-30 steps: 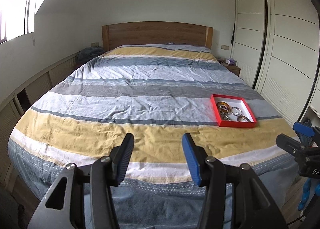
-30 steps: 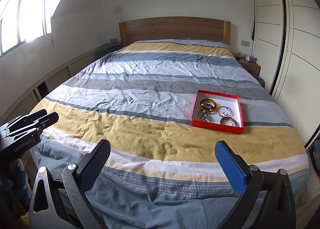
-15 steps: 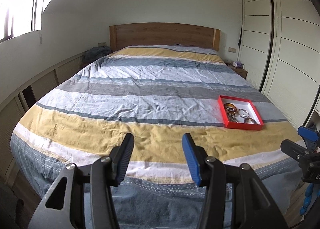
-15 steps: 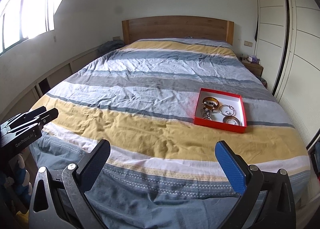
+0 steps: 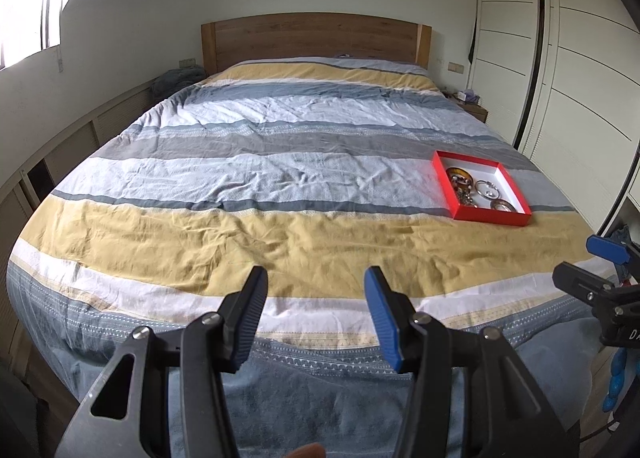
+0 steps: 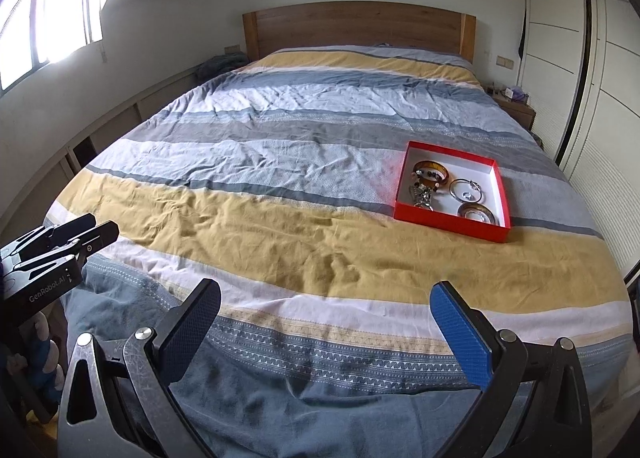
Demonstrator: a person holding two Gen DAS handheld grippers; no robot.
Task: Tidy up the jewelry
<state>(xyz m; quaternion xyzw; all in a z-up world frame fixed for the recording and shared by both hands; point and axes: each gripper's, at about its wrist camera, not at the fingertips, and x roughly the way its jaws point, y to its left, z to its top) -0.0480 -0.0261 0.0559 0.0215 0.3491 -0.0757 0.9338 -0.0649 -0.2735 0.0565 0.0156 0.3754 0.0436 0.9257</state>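
On the bed (image 6: 280, 242), near its right edge and toward the foot, a red tray (image 6: 448, 221) is lying on the striped duvet, where the pale blue band is meeting the yellow one. Its inside is white. It is rectangular, and its long axis is running roughly from the foot of the bed toward the wooden headboard (image 6: 360, 27).

From the right wrist view the jewelry is showing more clearly: an amber bangle (image 6: 431, 169), a beaded bracelet (image 6: 429, 180) with a tangle of silver chain below it, a thin silver hoop (image 6: 466, 189), and another silver bangle (image 6: 477, 213). From the left wrist view the same tray (image 5: 490, 217) is looking smaller and the pieces are blurring together.

The left tool (image 5: 316, 314) is hanging over the foot of the bed with its jaws spread and nothing between them. The right tool (image 6: 326, 328) is also spread wide and is pinching nothing. Both are well apart from the tray.
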